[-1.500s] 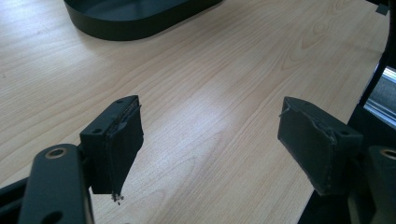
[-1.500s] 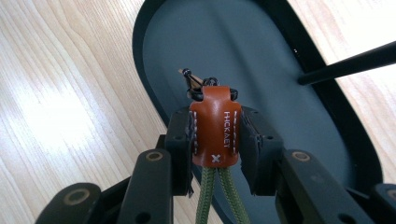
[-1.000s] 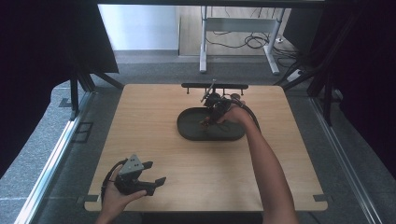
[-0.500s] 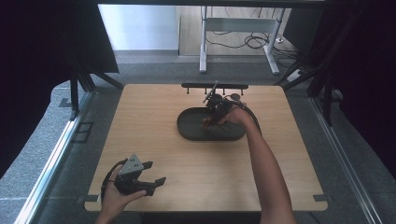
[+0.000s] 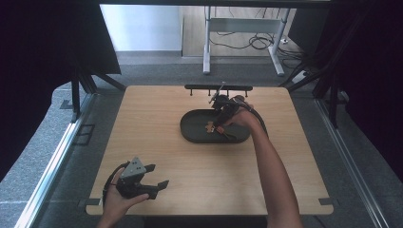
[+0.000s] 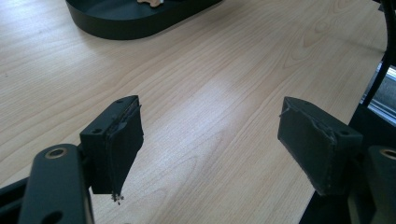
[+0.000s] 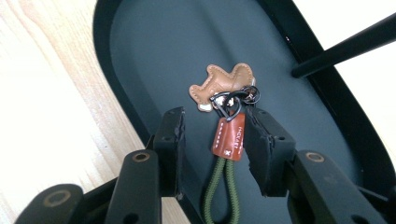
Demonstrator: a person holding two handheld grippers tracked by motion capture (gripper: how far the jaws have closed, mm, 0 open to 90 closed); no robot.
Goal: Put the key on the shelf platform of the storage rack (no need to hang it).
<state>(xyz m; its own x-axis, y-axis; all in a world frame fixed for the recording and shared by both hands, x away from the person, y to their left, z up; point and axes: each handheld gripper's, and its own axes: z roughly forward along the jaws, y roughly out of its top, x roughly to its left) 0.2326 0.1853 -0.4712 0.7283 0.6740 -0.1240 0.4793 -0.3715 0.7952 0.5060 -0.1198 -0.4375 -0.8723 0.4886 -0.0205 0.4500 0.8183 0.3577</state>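
In the right gripper view, the right gripper [image 7: 212,144] has its two black jaws parted around a keychain: a reddish-brown leather tab [image 7: 229,138] with white stitching sits in the gap, close against the inner face of the right-hand jaw and clear of the left-hand one. The jaws are not pressed together on it, and whether the pad actually touches the leather cannot be told. Below the tab a loop of olive-green cord [image 7: 223,190] runs down between the jaws. Above it, black metal rings and a clasp [image 7: 233,100] join the tab to a tan leather charm with a lobed outline [image 7: 223,82]. All of this lies on the floor of a dark, matte oval tray [image 7: 154,42]. A thin black rod [image 7: 345,45] crosses the tray's far rim.

In the high view the tray [image 5: 190,130] rests on the light wooden table [image 5: 157,118], toward its far middle, with the right gripper [image 5: 219,122] reaching into its right half, just before a low black rack [image 5: 218,87] at the table's far edge.

The left gripper [image 6: 210,140] has its jaws spread wide with nothing between them, over bare wood; in the high view the left gripper [image 5: 157,178] is held near the table's near left corner, well apart from the tray.
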